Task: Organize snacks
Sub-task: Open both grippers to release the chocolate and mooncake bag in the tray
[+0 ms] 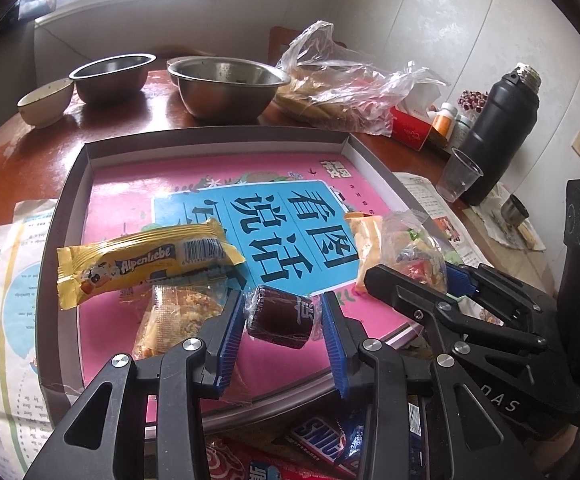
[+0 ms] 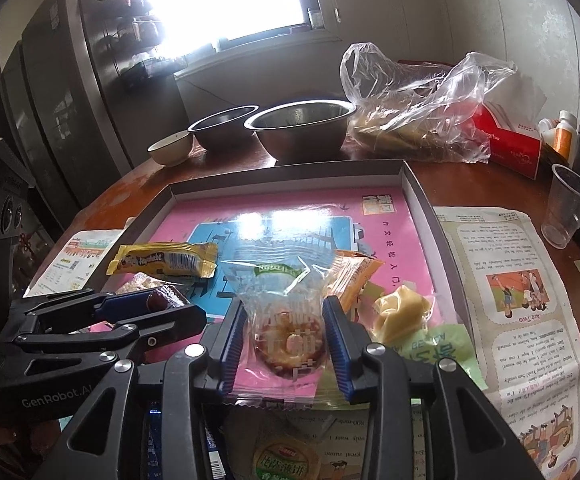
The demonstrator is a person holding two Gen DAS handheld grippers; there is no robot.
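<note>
A grey shallow box [image 1: 69, 184] with a pink and blue printed bottom lies on the round table; it also shows in the right wrist view [image 2: 422, 196]. In it lie a yellow Alpenliebe pack [image 1: 141, 266], a clear-wrapped biscuit [image 1: 177, 320] and an orange packet [image 1: 364, 240]. My left gripper [image 1: 279, 320] is shut on a dark brown wrapped roll candy [image 1: 279, 322] just above the box's near edge. My right gripper [image 2: 285, 340] is shut on a clear bag with a round pastry [image 2: 285, 340] over the box's near edge. A pale yellow wrapped sweet [image 2: 400, 314] lies right of it.
Two steel bowls [image 1: 225, 88] and a small ceramic bowl [image 1: 45, 104] stand at the back. A plastic bag of food [image 1: 342, 84], red tissue box [image 1: 410, 128], black flask [image 1: 498, 132] and clear cup [image 1: 458, 174] are at right. Snickers bars [image 1: 322, 436] lie near me.
</note>
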